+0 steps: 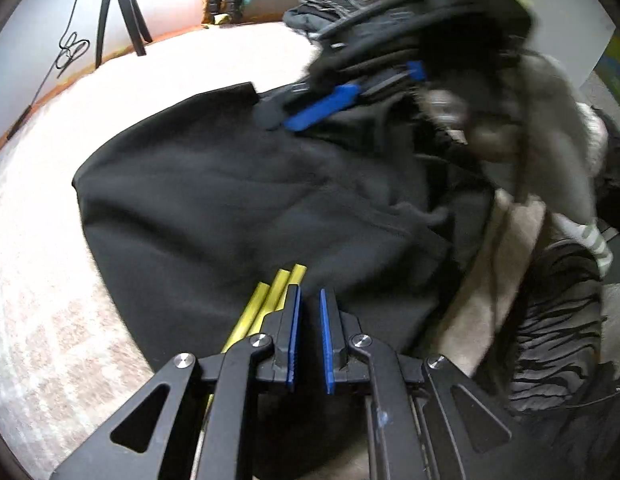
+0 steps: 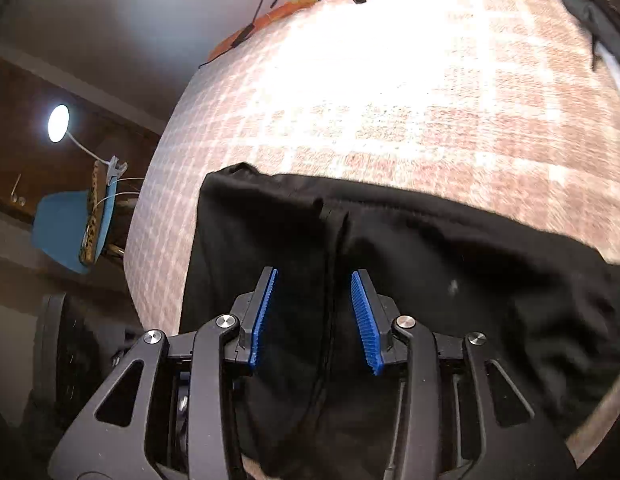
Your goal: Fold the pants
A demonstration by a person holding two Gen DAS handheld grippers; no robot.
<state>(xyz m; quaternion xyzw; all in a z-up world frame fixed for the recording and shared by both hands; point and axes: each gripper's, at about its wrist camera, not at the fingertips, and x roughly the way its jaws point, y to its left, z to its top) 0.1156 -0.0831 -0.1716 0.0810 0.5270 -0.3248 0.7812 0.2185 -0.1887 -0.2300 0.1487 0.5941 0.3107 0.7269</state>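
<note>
Black pants lie spread on a checked bedcover. My left gripper hovers over their near edge, pads nearly together with nothing seen between them, beside three yellow strips. My right gripper shows blurred at the far side of the pants. In the right wrist view that right gripper stands open just above the black pants, its blue pads on either side of a seam without pressing it.
A heap of other clothes, grey and zebra-striped, lies to the right. More dark garments sit at the back. A tripod and a cable stand past the bed's far edge. A blue chair and a lamp stand beside the bed.
</note>
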